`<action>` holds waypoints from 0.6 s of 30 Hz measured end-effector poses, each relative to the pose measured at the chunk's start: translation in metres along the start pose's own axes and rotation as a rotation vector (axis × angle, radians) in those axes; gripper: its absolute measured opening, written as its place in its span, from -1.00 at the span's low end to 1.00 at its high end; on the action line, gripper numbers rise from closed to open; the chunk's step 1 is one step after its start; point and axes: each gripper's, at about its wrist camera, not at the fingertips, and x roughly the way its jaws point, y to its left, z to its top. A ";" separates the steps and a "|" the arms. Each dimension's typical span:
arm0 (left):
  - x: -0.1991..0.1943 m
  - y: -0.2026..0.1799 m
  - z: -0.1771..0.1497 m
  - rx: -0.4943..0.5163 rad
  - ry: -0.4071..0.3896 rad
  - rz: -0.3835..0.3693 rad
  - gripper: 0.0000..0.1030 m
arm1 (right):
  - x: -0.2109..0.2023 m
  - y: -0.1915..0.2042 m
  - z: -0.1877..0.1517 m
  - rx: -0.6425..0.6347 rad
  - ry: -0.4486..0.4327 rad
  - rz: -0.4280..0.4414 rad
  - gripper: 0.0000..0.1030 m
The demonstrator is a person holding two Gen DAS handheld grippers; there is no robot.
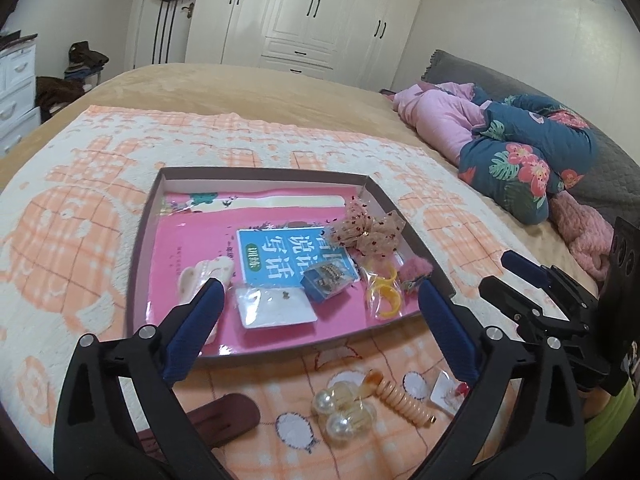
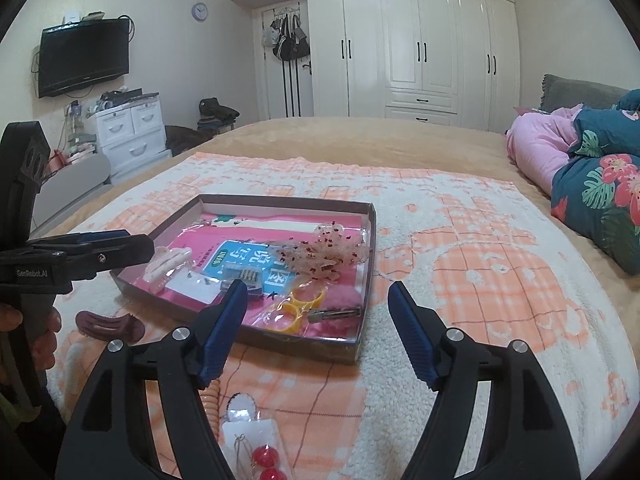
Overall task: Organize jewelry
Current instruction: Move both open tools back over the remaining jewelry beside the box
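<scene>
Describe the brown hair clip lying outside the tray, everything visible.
The brown hair clip is a dark reddish-brown, curved, matte piece with a long slot along its middle. It lies flat on the peach-and-white blanket, just outside the tray's near left corner, apart from it. Nothing grips it; part is hidden in the left view.

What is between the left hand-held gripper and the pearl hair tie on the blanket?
Nothing visible. The left hand-held gripper is open and empty, and the pearl hair tie lies uncovered on the blanket, just short of the tray.

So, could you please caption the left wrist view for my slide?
Open left gripper above a shallow box of hair accessories on a bed, pearl hair ties outside.
</scene>
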 end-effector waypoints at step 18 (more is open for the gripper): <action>-0.035 0.021 -0.018 -0.011 -0.026 0.033 0.76 | -0.025 0.012 -0.021 -0.026 0.011 0.010 0.42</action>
